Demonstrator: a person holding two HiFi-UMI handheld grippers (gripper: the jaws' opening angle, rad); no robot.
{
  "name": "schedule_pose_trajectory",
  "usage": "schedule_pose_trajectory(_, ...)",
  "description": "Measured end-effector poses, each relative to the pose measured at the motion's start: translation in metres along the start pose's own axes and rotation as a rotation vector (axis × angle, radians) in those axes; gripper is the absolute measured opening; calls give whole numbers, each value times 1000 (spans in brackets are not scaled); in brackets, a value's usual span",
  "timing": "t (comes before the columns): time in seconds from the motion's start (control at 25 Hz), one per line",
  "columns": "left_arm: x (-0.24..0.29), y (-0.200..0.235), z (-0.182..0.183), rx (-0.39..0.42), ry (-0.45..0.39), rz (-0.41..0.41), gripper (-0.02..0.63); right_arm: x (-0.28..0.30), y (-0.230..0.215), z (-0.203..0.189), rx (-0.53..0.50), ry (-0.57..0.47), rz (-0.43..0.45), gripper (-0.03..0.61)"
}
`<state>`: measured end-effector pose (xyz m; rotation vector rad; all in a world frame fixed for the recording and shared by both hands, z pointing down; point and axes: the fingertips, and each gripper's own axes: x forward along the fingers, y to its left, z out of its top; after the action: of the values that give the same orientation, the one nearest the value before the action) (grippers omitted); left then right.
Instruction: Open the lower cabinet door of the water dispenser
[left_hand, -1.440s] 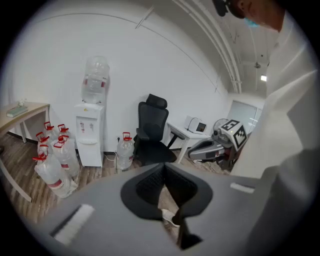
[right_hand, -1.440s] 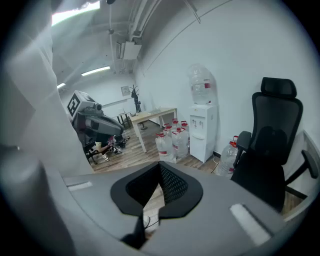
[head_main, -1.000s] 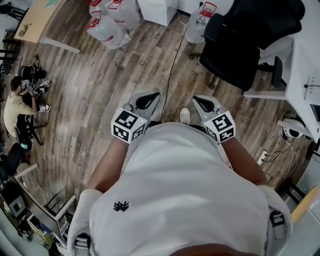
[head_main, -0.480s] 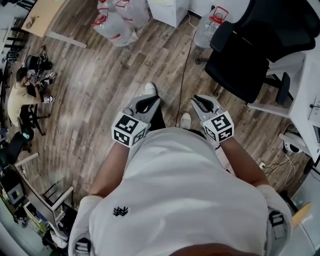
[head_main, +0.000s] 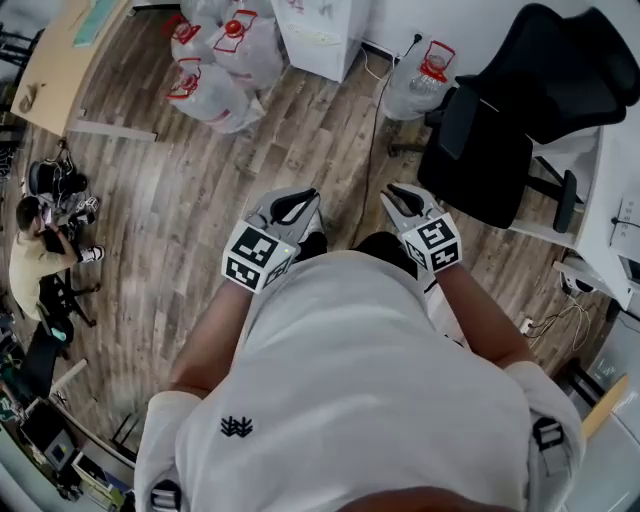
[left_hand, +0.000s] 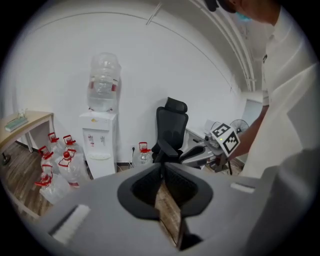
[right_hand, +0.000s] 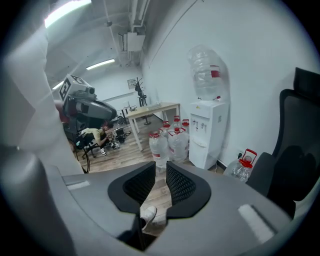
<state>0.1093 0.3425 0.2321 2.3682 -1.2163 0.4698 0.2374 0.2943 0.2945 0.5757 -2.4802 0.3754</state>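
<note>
While the water dispenser is standing against the wall at the floor's far edge in the head view, both grippers are hanging well apart from it. The left gripper is sitting almost straight below it. The right gripper is sitting off toward the black chair. Left is looking nearer in line.

Left gripper view: the jaw tips are meeting with nothing between them. The dispenser is standing upright, up and left of the jaw line. Its lower cabinet door is facing the camera, shut, with spare bottles crowding its left side.

Right gripper view: the jaws have just been opening and are standing a narrow gap apart, empty. The dispenser is lying up and right of the jaw line, with the door's long axis running vertical.

Judging from this, the next move is calling for closing the distance straight ahead.
</note>
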Motion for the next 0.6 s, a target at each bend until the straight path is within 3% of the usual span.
schedule_pose_trajectory(0.28, 17, 82, 13, 17, 38, -49, 60, 85, -45, 35, 54, 21, -50, 55)
schedule_pose_trajectory(0.6, 83, 155, 49, 12, 110, -65, 58, 197, -146, 48, 88, 61, -32, 64)
